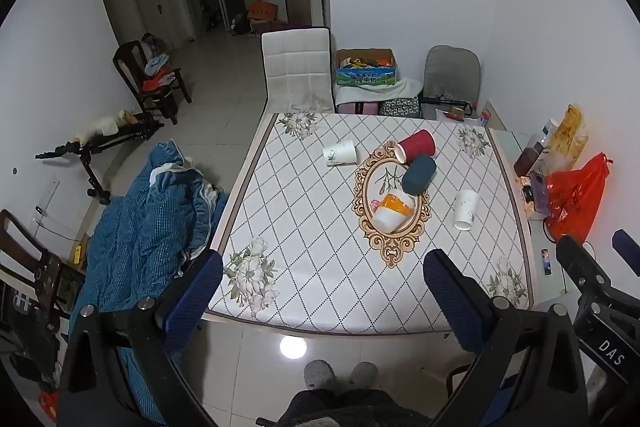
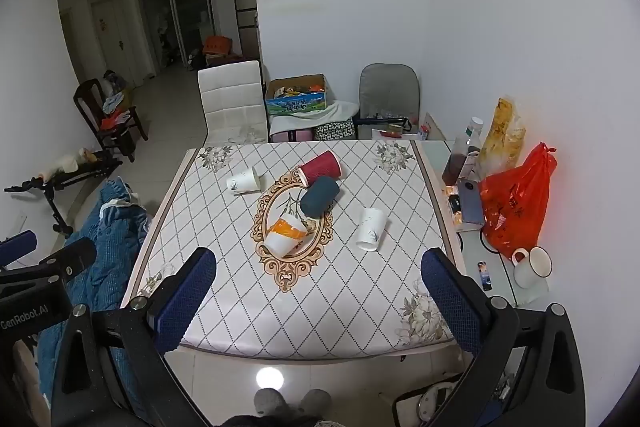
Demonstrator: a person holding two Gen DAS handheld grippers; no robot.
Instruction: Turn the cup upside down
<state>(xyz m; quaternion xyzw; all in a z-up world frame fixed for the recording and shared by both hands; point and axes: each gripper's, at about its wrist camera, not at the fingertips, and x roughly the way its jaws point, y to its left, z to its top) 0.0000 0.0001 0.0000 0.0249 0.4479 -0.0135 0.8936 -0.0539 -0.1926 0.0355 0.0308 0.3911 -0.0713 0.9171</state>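
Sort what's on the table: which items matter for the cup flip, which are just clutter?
Job:
red cup
dark teal cup
orange-and-white cup
two white paper cups

Clutter:
red plastic bag
enamel mug
phone
bottles

red cup [image 1: 416, 145] ribbed paper | tablecloth [image 1: 304, 227] smooth; floor [image 1: 224, 75] glossy tile

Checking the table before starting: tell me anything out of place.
All five cups lie tipped on the table: red cup, dark teal cup, orange-banded cup, and two white cups. None stands upright; nothing looks spilled.
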